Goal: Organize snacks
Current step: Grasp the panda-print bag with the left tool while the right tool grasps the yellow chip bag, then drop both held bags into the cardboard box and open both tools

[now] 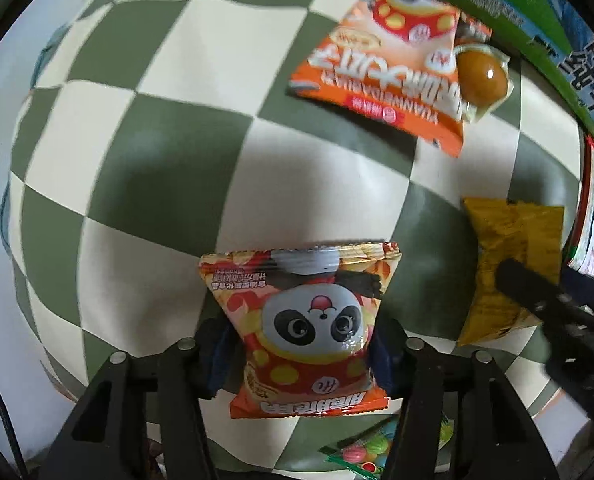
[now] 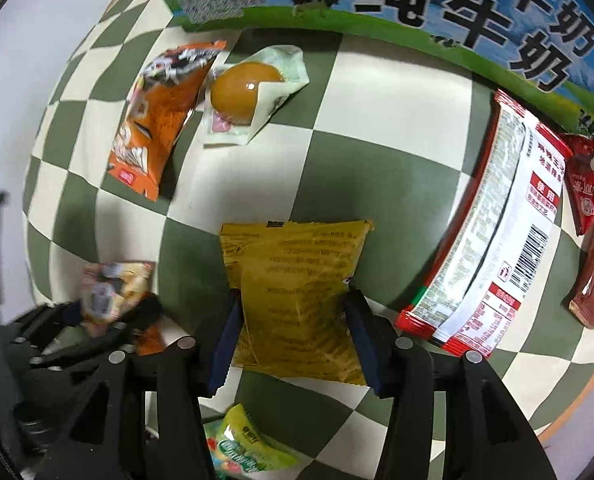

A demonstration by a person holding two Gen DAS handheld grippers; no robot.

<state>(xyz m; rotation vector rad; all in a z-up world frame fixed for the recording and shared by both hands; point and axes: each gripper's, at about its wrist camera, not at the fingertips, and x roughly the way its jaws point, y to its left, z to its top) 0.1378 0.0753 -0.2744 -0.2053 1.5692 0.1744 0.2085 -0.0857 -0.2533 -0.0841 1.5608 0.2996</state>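
Left gripper (image 1: 299,350) pointing straight down at the green-and-cream checked tablecloth (image 1: 169,128), black fingers with dark blue pads (image 1: 219,360) clamped on both sides of a glossy orange plastic snack packet printed with a panda (image 1: 309,332), its puffed sides pinched in at the waist. Beyond its tips, well apart: a second flat orange crinkly packet (image 1: 381,68), touching a clear vacuum pouch holding a smooth brown egg (image 1: 481,76). Below the tips, a small green candy bag (image 1: 361,452), partly hidden by the fingers.

Right gripper (image 2: 293,328) likewise pointing straight down, blue pads (image 2: 227,340) set against the two long edges of a matte mustard-yellow pillow-shaped foil packet (image 2: 297,292), creased, with fine print. Whether the pads truly press or merely touch: hard to tell, but contact on both sides. To its right, a long red-and-white plastic noodle pack with a barcode (image 2: 497,248), then a small red sachet (image 2: 589,180) just beside it. Ahead, a green-and-blue cardboard milk carton box (image 2: 377,4) with bold black characters. To the left, blurred, the panda packet in the other tool.
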